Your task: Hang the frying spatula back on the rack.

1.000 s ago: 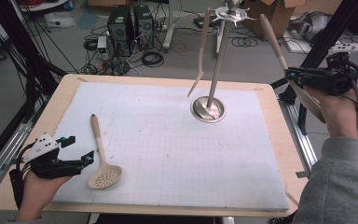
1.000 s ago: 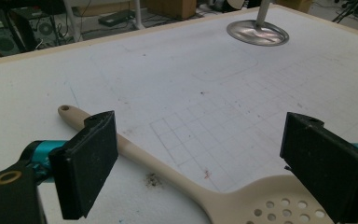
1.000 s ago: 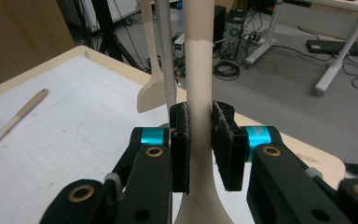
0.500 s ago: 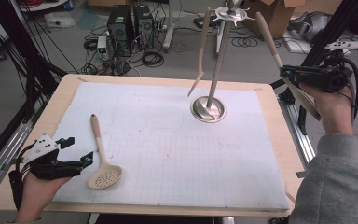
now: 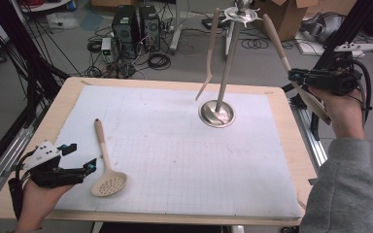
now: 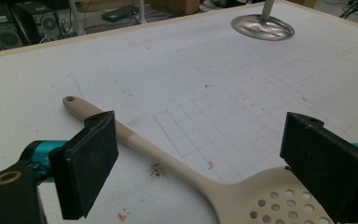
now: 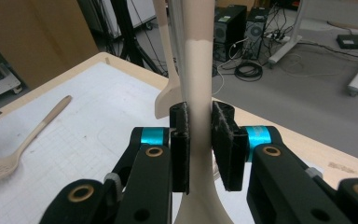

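Note:
My right gripper [image 5: 295, 76] [image 7: 199, 116] is shut on the neck of a beige long-handled utensil [image 5: 276, 41] [image 7: 199, 70], held in the air off the table's right edge. Its handle tip reaches up near the crown of the metal hanging stand [image 5: 228, 63]. A beige spatula [image 5: 209, 63] [image 7: 166, 88] hangs from that stand. A beige slotted spoon [image 5: 106, 167] [image 6: 168, 161] lies flat on the white mat at the front left. My left gripper [image 5: 81, 157] [image 6: 200, 128] stands open just left of it, one jaw on either side of the spoon's neck, with no contact.
The stand's round metal base [image 5: 217, 113] [image 6: 262, 26] sits on the white gridded mat [image 5: 184, 155] toward the back right. The wooden table rim [image 5: 301, 160] frames the mat. Computer towers and cables lie on the floor beyond the table.
My right gripper has shifted slightly left with the utensil, bringing the handle tip closer to the stand's top. My left gripper and the slotted spoon have not moved.

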Demonstrator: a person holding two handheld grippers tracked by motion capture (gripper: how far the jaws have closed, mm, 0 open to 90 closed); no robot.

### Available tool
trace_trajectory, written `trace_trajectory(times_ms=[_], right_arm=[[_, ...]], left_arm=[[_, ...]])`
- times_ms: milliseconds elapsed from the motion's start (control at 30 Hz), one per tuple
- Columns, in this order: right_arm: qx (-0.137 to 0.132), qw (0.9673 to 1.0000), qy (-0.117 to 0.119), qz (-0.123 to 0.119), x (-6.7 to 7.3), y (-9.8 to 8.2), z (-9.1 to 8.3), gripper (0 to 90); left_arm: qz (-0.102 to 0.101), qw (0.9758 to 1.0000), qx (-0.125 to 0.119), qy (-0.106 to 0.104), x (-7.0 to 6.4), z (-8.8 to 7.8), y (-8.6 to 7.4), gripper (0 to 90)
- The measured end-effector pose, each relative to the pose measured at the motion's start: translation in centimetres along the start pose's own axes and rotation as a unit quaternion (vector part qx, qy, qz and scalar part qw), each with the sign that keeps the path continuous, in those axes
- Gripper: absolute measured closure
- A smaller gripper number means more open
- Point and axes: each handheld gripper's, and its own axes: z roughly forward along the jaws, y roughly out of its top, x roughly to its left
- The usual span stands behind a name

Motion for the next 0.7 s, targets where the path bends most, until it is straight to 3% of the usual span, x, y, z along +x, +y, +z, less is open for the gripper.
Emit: trace_trajectory(times_ms=[700], right_arm=[[0.015,0.9999,0.008,0.002,-0.1,-0.9,2.9,77.6]], left_arm=[[0.0,1.0,0.004,-0.001,0.1,0.1,-0.1,11.9]])
